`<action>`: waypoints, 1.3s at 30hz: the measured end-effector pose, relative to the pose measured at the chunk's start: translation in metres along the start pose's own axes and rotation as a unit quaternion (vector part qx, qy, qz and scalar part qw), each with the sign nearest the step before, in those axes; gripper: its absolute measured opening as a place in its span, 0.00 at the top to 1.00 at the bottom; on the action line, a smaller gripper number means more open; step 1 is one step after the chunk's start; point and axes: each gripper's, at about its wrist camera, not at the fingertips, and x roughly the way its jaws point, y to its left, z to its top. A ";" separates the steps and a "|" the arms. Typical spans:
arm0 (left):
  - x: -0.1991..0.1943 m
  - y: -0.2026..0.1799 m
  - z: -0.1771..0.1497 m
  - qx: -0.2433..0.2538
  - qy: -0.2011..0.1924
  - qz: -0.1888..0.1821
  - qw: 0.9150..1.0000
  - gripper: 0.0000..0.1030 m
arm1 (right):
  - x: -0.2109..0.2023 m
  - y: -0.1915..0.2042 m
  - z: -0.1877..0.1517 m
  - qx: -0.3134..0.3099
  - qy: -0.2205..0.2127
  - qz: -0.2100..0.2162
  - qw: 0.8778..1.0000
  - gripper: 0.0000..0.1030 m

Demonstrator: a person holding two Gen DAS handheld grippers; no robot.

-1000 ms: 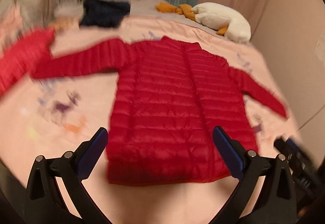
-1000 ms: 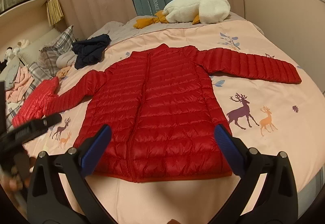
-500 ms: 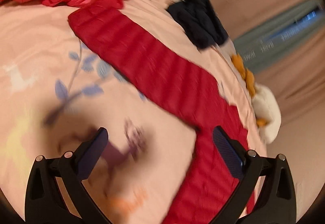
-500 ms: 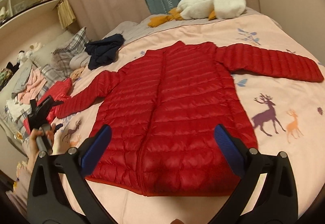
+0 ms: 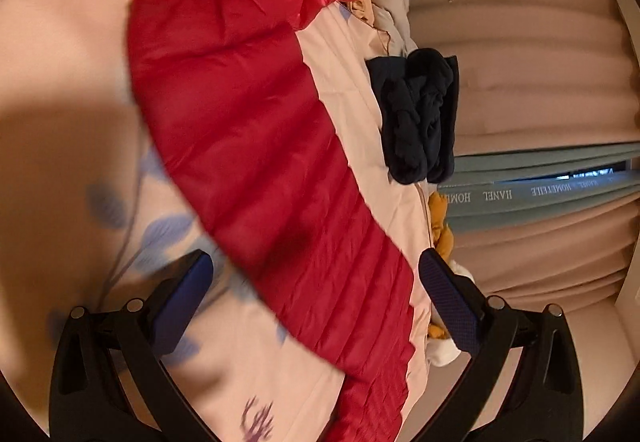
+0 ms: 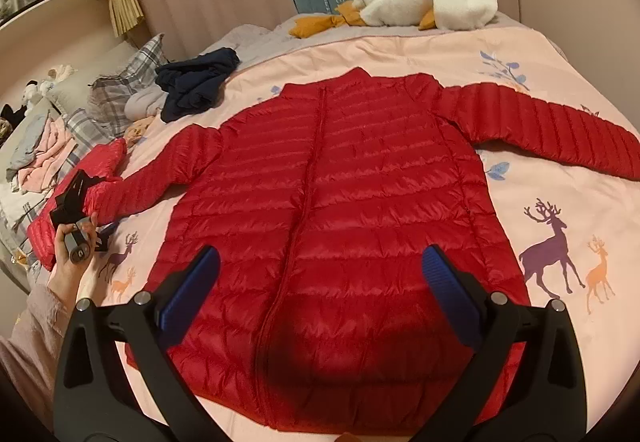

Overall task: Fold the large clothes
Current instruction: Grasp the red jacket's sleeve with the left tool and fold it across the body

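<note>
both hand-held grippers (image 5: 316, 290) (image 6: 320, 286) gape, seemingly above the jacket (image 6: 332, 209).

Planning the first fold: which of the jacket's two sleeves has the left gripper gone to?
The sleeve ending by the clothes pile; left gripper hovers open over it. The other sleeve lies alone.

A: What is seen across the middle of the frame?
B: A red jacket sleeve (image 5: 256, 145) is laid diagonally on the pink bedsheet (image 5: 60, 53).
A: And the left gripper (image 5: 316, 282)?
B: Its fingers are spread wide at the bottom, nothing held; dark clothes (image 5: 416, 113) are seen at right.
</note>
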 end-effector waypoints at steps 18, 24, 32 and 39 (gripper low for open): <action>0.007 0.002 0.024 -0.011 -0.044 0.001 0.999 0.20 | 0.022 -0.004 0.004 0.001 0.013 -0.011 1.000 0.02; 0.023 0.006 0.037 -0.023 -0.039 0.045 0.998 0.77 | 0.020 0.001 0.002 -0.024 0.003 -0.026 0.999 0.02; 0.013 -0.043 0.022 0.089 -0.076 0.122 0.986 0.95 | 0.021 -0.011 0.000 -0.003 0.005 -0.021 1.000 0.02; 0.008 -0.206 -0.075 0.368 -0.096 0.119 0.917 0.95 | 0.015 -0.029 -0.008 0.021 0.006 -0.013 1.000 0.02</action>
